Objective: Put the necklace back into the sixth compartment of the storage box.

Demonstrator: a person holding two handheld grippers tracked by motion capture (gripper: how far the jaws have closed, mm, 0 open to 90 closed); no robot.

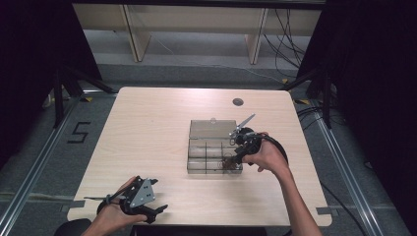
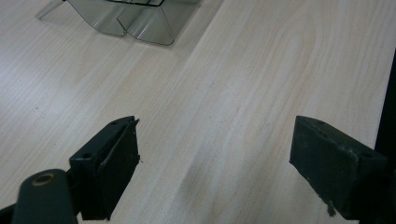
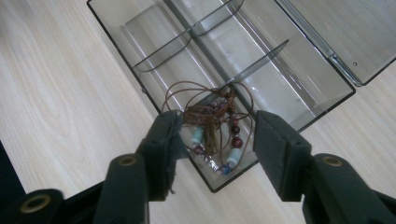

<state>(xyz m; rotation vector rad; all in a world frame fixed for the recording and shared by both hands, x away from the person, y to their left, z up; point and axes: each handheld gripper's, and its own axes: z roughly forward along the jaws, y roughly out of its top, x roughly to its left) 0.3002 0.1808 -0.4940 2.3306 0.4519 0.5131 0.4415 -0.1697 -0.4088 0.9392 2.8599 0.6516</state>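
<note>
Resting near the table's (image 1: 147,118) front left corner, the left gripper (image 2: 215,163) is held with jaws wide and nothing between them. Further right, the right gripper (image 3: 215,140) is poised part-open over the beaded necklace (image 3: 212,128), which lies released in a corner compartment of the clear box (image 3: 154,35).

On the pale wooden bench (image 1: 147,128), the clear plastic divided box (image 1: 214,153) sits right of centre; the brown-cord beaded necklace (image 3: 212,128) lies in its 5 o'clock corner compartment
</note>
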